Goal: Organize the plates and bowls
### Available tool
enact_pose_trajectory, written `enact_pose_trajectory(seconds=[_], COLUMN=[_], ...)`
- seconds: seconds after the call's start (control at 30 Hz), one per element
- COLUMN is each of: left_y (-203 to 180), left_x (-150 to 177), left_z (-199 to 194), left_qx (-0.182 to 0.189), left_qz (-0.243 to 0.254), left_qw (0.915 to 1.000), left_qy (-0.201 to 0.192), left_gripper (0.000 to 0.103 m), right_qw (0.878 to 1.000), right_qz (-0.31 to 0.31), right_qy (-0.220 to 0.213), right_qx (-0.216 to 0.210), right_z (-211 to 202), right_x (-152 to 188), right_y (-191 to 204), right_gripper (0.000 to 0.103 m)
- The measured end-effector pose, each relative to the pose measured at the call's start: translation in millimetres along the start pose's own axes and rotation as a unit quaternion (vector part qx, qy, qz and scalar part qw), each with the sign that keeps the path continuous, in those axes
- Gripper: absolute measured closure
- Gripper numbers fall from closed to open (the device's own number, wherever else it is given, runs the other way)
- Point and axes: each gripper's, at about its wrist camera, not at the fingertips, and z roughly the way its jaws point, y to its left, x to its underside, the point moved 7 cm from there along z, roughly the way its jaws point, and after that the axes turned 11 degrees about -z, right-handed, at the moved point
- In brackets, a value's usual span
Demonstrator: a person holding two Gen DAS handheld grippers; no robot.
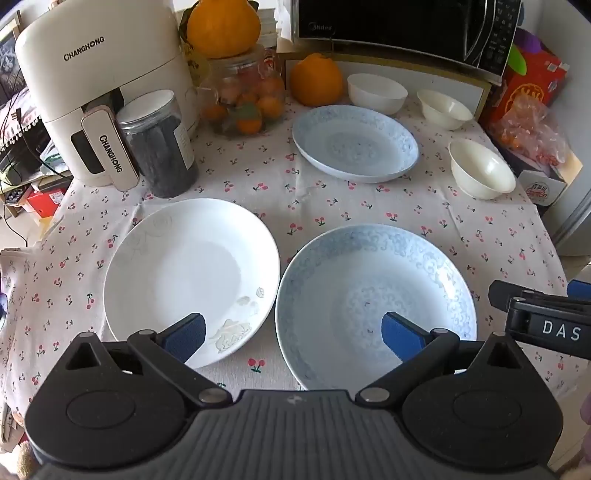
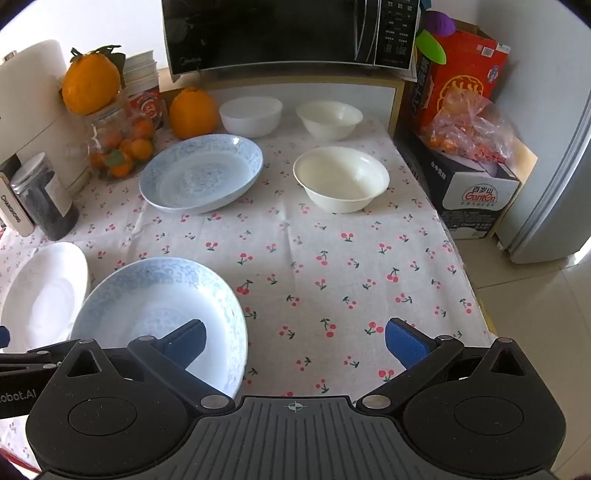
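Observation:
A white plate (image 1: pixel 184 280) and a blue-patterned plate (image 1: pixel 373 299) lie side by side at the table's near edge; both also show in the right wrist view, white plate (image 2: pixel 40 295), blue plate (image 2: pixel 159 310). A second blue plate (image 1: pixel 354 142) (image 2: pixel 201 173) lies further back. Three white bowls stand at the back right: one (image 1: pixel 376 92) (image 2: pixel 251 114), one (image 1: pixel 445 109) (image 2: pixel 328 118), and one nearer (image 1: pixel 480 168) (image 2: pixel 341 177). My left gripper (image 1: pixel 293 334) is open above the two near plates. My right gripper (image 2: pixel 295 341) is open, above the blue plate's right rim and bare cloth.
A cherry-print cloth (image 2: pixel 332 266) covers the table. At the back are a microwave (image 2: pixel 288 33), oranges (image 1: pixel 316 79), a jar of fruit (image 1: pixel 243 96), a dark jar (image 1: pixel 162 144) and a white appliance (image 1: pixel 99 74). Boxes (image 2: pixel 465 184) stand at the right.

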Motion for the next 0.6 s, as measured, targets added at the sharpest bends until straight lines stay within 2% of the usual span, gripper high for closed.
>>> enact_pose_trajectory(seconds=[0.13, 0.17, 0.6], left_y=[2.6, 3.5, 0.3], left_x=[-3.1, -2.9, -1.9], left_z=[4.2, -3.5, -3.1], left_qx=[0.004, 0.008, 0.005], left_qz=[-0.002, -0.001, -0.001], left_qw=[1.0000, 0.9999, 0.9998], left_qy=[0.007, -0.008, -0.017], left_gripper=[0.001, 0.001, 0.001], right_qw=[1.000, 1.000, 1.000], right_qz=[-0.003, -0.002, 0.001], right_qy=[-0.001, -0.001, 0.009], right_qx=[0.002, 0.000, -0.011], right_z=[-1.9, 2.2, 3.0], right_x=[-1.2, -0.2, 0.4], right_y=[0.6, 4.7, 5.2], right_gripper=[0.000, 0.000, 0.000])
